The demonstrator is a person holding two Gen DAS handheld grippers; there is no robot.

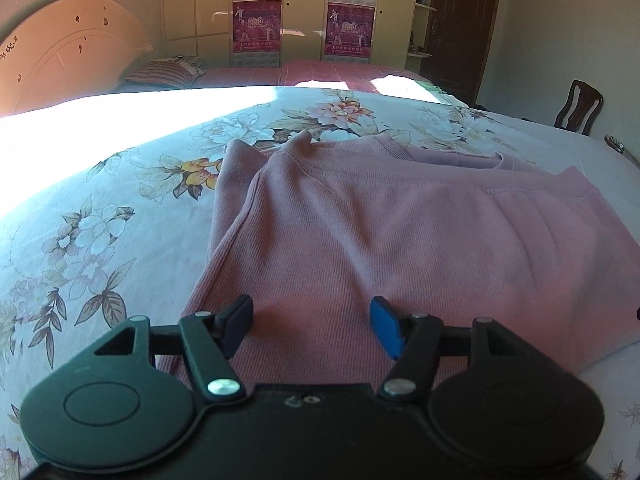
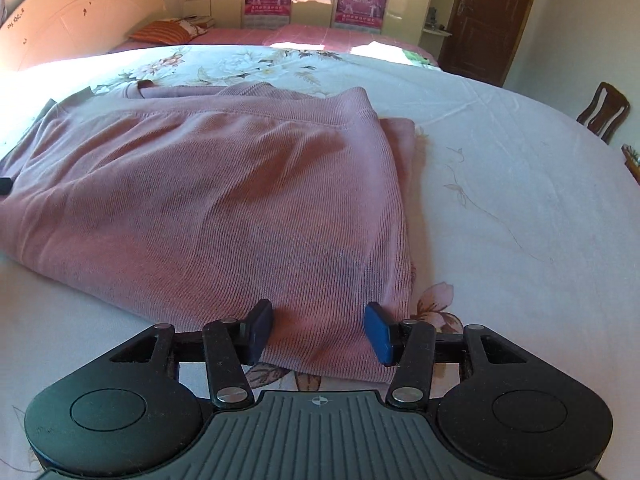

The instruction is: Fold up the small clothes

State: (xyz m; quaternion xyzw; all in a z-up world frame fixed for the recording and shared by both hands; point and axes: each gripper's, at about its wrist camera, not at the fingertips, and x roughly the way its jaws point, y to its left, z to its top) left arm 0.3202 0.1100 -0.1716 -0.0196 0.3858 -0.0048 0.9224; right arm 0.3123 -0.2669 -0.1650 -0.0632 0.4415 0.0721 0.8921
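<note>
Closest to me, the left gripper (image 1: pixel 312 326) hangs with its black and blue pads spread wide and nothing between them, low over the near left part of the pink ribbed knit sweater (image 1: pixel 400 240). The right gripper (image 2: pixel 318 330) is likewise spread and empty, poised above the sweater's (image 2: pixel 208 200) near right corner, where the folded edge meets the white floral bedspread (image 2: pixel 500 200).

The sweater lies flat on the bed (image 1: pixel 100 200), towards its near edge, already doubled over: an upper layer with a ribbed hem sits across a lower one, and the collar peeks out at the far side. I'd judge it soft and limp, fairly light, with enough knit thickness to hold a crease loosely but sag the moment it is lifted. The ribbing should give the pads good friction, so slipping looks unlikely. The sensible hold seems to be the two near corners, pinching both layers together at the edge so the lower one doesn't trail behind.

Beyond it the bedspread runs on into bright sunlight, then a striped pillow (image 1: pixel 160 72), a cream wooden headboard (image 1: pixel 68 48) and wardrobes with pink calendars (image 1: pixel 256 8).
</note>
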